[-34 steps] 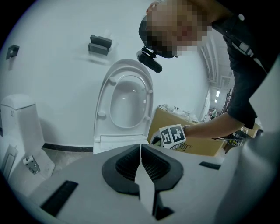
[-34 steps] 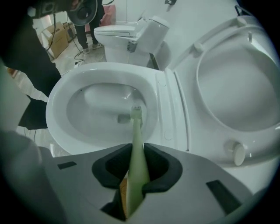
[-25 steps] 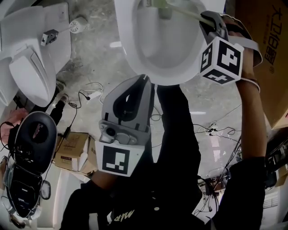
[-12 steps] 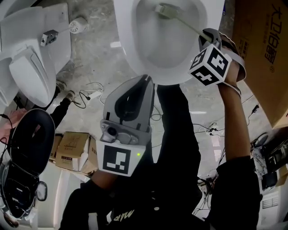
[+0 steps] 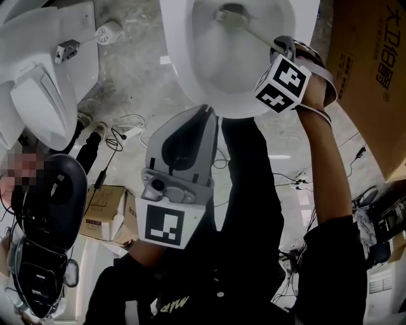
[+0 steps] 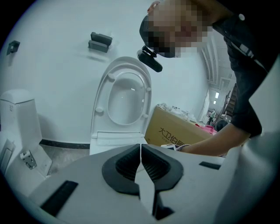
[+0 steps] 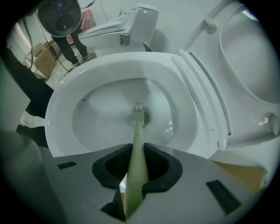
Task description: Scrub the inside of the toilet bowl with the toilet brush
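The white toilet bowl [image 5: 190,89] fills the top middle of the head view. A pale green toilet brush [image 7: 136,148] runs from my right gripper [image 7: 136,168] down into it, and the gripper is shut on the handle. The brush head [image 7: 139,114] rests at the bottom of the bowl [image 7: 87,87], by the drain. In the head view the right gripper [image 5: 283,46] hangs over the bowl's right rim, with the brush head [image 5: 231,16] deep inside. My left gripper [image 5: 204,117] is held at the bowl's near rim, shut on nothing. Its own view shows shut jaws and the raised seat [image 6: 124,96].
A second toilet [image 5: 44,82] stands at the left and a large cardboard box [image 5: 371,76] at the right. A small box [image 5: 104,212], cables [image 5: 298,184] and a black device [image 5: 54,197] lie on the floor. Another person's legs [image 5: 89,143] show at the left.
My right gripper has swung left over the bowl's rim with the brush in it, and the brush head has shifted slightly inside the bowl. The left gripper has stayed still.
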Motion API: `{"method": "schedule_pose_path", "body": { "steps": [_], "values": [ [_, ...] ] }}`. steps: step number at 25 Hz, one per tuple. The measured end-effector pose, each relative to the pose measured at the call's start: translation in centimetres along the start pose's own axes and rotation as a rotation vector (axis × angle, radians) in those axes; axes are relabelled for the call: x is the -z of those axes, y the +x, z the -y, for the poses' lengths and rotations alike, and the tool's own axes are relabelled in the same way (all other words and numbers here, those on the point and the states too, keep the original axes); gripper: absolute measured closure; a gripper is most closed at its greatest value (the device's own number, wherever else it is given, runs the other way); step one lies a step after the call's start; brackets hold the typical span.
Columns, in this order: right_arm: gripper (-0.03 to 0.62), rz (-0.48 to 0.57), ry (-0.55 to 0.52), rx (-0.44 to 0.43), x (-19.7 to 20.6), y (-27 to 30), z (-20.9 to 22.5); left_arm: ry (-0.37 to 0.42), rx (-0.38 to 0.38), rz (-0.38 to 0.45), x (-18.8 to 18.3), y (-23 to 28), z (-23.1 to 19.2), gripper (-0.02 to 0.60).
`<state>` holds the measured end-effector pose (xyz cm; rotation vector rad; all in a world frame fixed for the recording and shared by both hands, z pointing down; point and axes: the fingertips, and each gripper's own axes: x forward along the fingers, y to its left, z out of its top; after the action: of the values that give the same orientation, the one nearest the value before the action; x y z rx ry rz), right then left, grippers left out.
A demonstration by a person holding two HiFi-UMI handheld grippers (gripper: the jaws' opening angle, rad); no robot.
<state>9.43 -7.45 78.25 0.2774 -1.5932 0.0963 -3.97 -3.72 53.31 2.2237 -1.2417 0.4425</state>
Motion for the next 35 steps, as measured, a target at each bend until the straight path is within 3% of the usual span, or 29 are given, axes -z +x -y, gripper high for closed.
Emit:
{"method": "schedule_pose_path", "body": {
  "steps": [9,14,21,27,35],
  "values": [
    [0.497,0.0,-0.139,-0.106,2.3,-1.3,-3.9,0.008,0.003,0.005,-0.2,0.3,-0.2,0.554],
    [0.499,-0.085,-0.132,-0.088,4.0,-1.9,-2.4,0.006,0.013,-0.007,-0.5,0.3,-0.2,0.554],
    [0.499,-0.156,-0.118,0.01,4.7,-0.8,2.9,0.004,0.007,-0.003,-0.8,0.7,-0.7,0.554],
    [0.497,-0.107,-0.102,0.043,3.1,-0.2,5.1,0.002,-0.002,-0.004,-0.6,0.9,-0.7,0.554],
    [0.497,-0.004,-0.139,0.046,-0.7,-0.1,4.0,0.003,-0.004,-0.005,-0.4,1.3,-0.9,0.554]
  ]
}}
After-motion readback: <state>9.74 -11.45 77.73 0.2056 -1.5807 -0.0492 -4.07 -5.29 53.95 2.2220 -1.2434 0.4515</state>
